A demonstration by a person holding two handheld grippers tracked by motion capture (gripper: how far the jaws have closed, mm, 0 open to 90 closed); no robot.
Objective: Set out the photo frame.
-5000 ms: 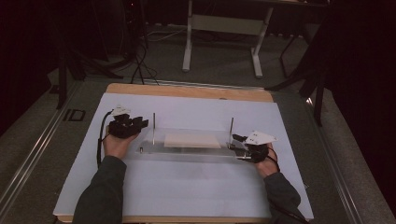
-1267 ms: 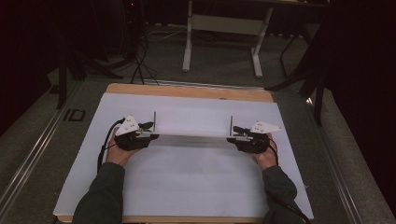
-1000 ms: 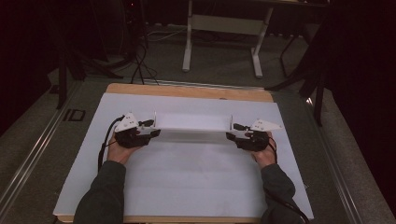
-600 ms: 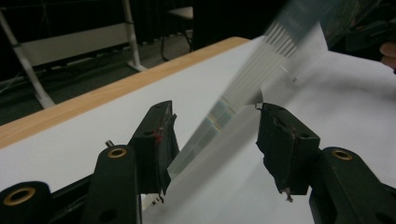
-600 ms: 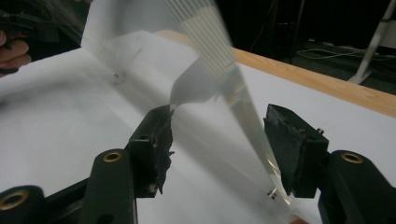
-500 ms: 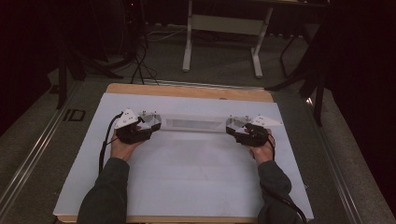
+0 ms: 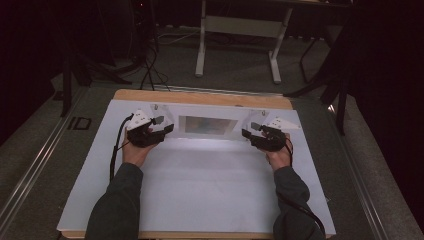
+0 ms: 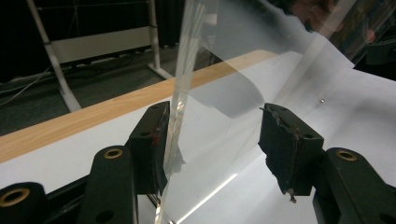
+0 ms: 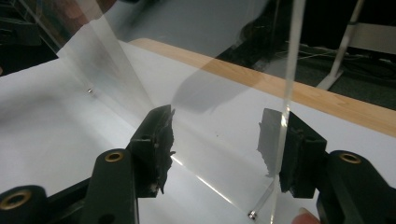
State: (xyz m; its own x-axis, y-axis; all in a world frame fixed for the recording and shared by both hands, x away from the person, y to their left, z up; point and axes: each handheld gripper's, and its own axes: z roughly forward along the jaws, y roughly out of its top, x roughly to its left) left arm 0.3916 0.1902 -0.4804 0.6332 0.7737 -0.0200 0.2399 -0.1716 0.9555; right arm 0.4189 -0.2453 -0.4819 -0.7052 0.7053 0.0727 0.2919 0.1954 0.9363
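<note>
While the clear acrylic box-like frame stands at 12 o'clock on the white-covered table, left gripper and right gripper flank its ends, jaws spread, gripping nothing; apparently releasing it, next backing both out cleanly.

A clear acrylic box sits tipped up at the table's far edge, transparent panels glinting, one wall edge-on between each gripper's parted jaws.
</note>
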